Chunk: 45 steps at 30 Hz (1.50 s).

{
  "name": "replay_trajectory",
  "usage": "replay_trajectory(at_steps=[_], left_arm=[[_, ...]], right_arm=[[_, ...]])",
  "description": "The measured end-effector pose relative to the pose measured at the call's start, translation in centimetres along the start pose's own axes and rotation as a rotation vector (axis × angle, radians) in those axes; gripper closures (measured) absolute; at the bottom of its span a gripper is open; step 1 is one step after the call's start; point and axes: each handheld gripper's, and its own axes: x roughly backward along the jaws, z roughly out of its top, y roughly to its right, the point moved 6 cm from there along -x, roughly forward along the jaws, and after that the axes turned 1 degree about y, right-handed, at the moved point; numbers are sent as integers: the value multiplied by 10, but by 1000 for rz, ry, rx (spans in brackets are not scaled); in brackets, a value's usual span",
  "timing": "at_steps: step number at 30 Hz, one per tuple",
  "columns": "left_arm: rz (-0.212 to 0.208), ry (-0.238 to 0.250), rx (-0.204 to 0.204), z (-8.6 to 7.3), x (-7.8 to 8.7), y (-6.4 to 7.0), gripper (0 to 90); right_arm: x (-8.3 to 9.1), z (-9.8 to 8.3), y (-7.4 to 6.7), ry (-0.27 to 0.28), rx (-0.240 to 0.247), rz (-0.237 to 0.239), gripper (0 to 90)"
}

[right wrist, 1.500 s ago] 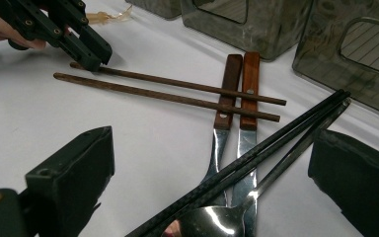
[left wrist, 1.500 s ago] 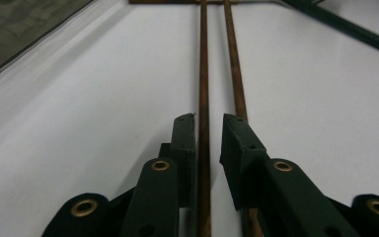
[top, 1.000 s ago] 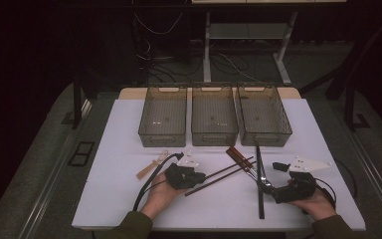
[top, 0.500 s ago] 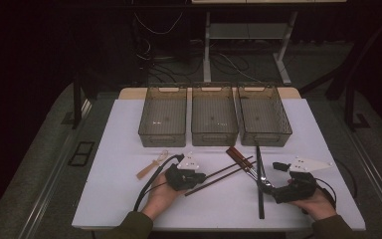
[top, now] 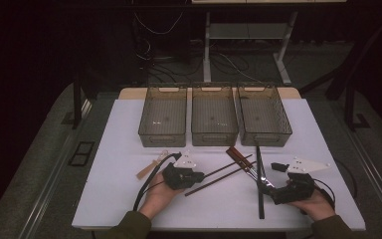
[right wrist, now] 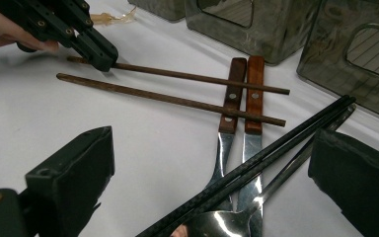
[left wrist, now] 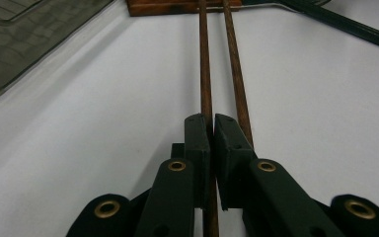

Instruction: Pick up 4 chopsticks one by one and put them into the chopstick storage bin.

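Two brown wooden chopsticks (top: pixel 220 175) lie side by side on the white table (top: pixel 119 199). My left gripper (top: pixel 198 177) is shut on the near end of one chopstick (left wrist: pixel 206 74), which runs between its jaws; the other chopstick (left wrist: pixel 234 64) lies free just beside it. In the right gripper view the left gripper (right wrist: pixel 96 49) pinches the farther chopstick (right wrist: pixel 197 77). My right gripper (top: pixel 273 178) rests low on the table with its jaws wide open (right wrist: pixel 212 148). Between them lie black chopsticks (right wrist: pixel 256 158), a metal spoon (right wrist: pixel 217 222) and two wood-handled utensils (right wrist: pixel 244 84), none of them gripped.
Three clear smoky bins (top: pixel 214 117) stand in a row at the back of the table. A pale wooden spatula (top: pixel 151 165) lies left of the left hand. The black chopsticks (top: pixel 259 179) run front to back near the right hand.
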Motion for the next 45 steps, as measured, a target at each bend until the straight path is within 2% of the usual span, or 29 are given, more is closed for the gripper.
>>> replay_trajectory(at_steps=[13, 21, 27, 33, 45], left_arm=[[-25, 24, 11, 5, 17, 4, 839], [-29, 41, 24, 5, 30, 3, 839], [-23, 49, 37, 4, 39, -1, 839], [-2, 69, 62, 3, 49, -7, 839], [39, 92, 81, 1, 69, -19, 838]], right_arm=[[1, 0, 1, 1, -3, -2, 40], [2, 0, 1, 1, 0, -2, 40], [2, 0, 1, 2, 1, -2, 40], [2, 1, 2, 3, -1, -3, 40], [3, 1, 2, 3, -1, -3, 40]])
